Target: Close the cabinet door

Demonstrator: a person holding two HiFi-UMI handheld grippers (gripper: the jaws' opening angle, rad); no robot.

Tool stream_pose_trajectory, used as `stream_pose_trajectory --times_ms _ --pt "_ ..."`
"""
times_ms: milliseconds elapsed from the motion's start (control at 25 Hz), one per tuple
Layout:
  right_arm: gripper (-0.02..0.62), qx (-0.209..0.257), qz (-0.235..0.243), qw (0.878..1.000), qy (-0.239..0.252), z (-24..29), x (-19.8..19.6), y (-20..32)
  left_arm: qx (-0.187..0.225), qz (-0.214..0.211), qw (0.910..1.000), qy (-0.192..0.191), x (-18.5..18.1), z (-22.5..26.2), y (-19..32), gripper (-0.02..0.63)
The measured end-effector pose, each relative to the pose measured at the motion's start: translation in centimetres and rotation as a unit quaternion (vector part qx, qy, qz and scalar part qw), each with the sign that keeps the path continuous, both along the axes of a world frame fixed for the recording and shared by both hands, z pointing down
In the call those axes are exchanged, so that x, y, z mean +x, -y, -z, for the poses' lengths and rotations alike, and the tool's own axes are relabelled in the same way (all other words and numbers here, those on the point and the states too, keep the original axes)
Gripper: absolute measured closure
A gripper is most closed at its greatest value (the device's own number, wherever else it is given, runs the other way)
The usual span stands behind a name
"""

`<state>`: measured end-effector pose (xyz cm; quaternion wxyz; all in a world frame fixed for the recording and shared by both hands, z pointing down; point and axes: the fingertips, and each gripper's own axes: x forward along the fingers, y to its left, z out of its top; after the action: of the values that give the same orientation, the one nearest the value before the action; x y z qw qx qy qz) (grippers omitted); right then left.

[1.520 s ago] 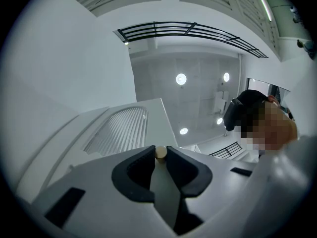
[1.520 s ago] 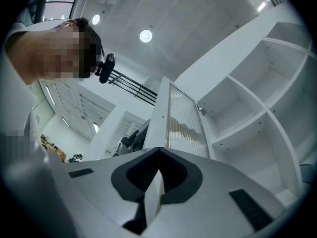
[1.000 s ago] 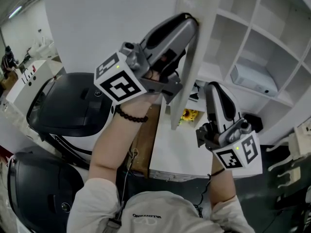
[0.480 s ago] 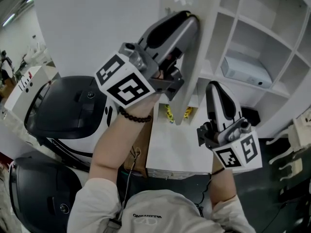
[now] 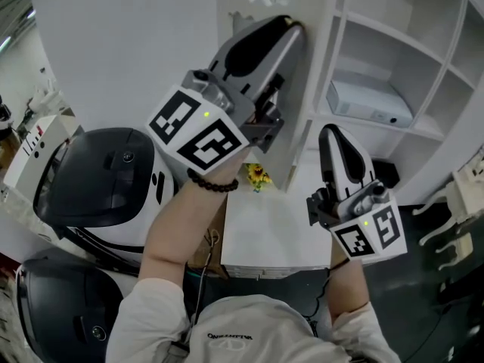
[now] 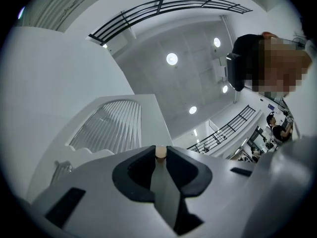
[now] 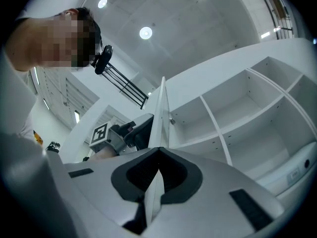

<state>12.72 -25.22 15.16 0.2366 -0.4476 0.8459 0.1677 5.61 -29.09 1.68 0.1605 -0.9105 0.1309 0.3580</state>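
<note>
The white cabinet door (image 5: 321, 48) stands edge-on in the head view, partly swung out from the open shelves (image 5: 401, 48). My left gripper (image 5: 291, 26) is up high, shut on the door's edge; in the left gripper view the thin panel (image 6: 164, 192) runs between its jaws (image 6: 160, 155), with a small beige knob at the tips. My right gripper (image 5: 333, 136) sits lower on the same door. In the right gripper view the door's edge (image 7: 161, 103) passes between the jaws (image 7: 157, 165), which are shut on it.
A white box (image 5: 370, 100) lies on a shelf inside the cabinet. A black-and-white rounded machine (image 5: 98, 176) stands at the left. Below the door is a white surface (image 5: 265, 237) with a small yellow item (image 5: 259, 176).
Both grippers have moved along with the door, which has swung closer to the shelves. The gap between door and cabinet has narrowed.
</note>
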Motion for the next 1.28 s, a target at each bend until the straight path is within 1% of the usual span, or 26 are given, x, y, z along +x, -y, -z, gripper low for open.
stream_pose_trajectory --times_ms 320,800,1000,1280 --pt "0.584 -0.006 -0.021 1.0 -0.008 -0.9 1.9 0.8 0.016 0.045 0.9988 0.01 2.5 -0.2 0.6 0.537" --pt "0.584 -0.03 -0.047 0.998 -0.018 -2.3 4.8 3.1 0.029 0.094 0.9949 0.022 6.6 -0.2 2.8 0.535" --pt "0.584 -0.042 -0.057 0.997 -0.015 -2.9 5.8 4.2 0.039 0.123 0.9912 0.027 8.2 -0.2 3.7 0.535" --pt "0.584 -0.046 -0.065 0.997 -0.017 -3.4 6.7 5.6 0.052 0.159 0.9853 0.031 9.9 -0.3 4.9 0.535"
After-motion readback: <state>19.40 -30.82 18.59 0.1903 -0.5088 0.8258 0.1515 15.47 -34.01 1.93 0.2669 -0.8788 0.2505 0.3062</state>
